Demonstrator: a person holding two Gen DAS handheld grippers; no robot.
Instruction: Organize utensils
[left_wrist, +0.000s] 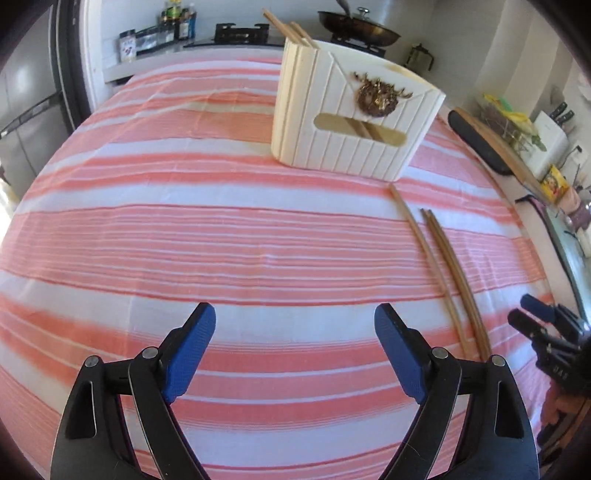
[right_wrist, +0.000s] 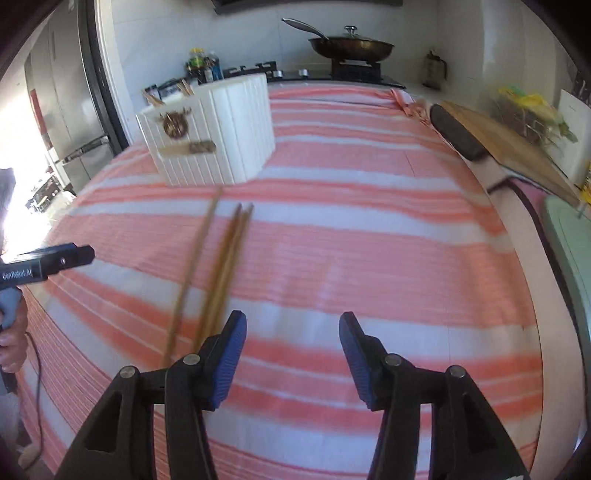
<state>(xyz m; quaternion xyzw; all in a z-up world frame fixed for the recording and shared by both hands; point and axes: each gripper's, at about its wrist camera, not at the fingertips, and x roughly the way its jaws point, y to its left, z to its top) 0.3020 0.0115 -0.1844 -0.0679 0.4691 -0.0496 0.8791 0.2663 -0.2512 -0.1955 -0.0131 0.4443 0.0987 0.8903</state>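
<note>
From the left wrist, the left tongs (left_wrist: 295, 350) hover wide apart and empty over the striped cloth (left_wrist: 221, 236) that covers the table. The white holder (left_wrist: 354, 125) stands upright at the far side, right of centre, with a few chopsticks already in its left end (left_wrist: 291, 31), leaning up and to the left; the slot in its front shows their lower parts. Three loose chopsticks (left_wrist: 443, 266) lie flat on the cloth to the right, well apart from these tongs, their long axis running from just near the holder toward the near edge. The right tongs (left_wrist: 532, 314) sit at their near end, which suggests that side will do the picking.

From the right wrist, the right tongs (right_wrist: 291, 350) are open fairly wide and grip nothing. The loose chopsticks (right_wrist: 218, 266) lie just left of the left finger, pointing away toward the holder (right_wrist: 214, 136); one lies slightly apart from the other two. This view is blurred, so whether the finger touches them is unclear. The left tongs (right_wrist: 55, 260) show at the left edge.
</note>
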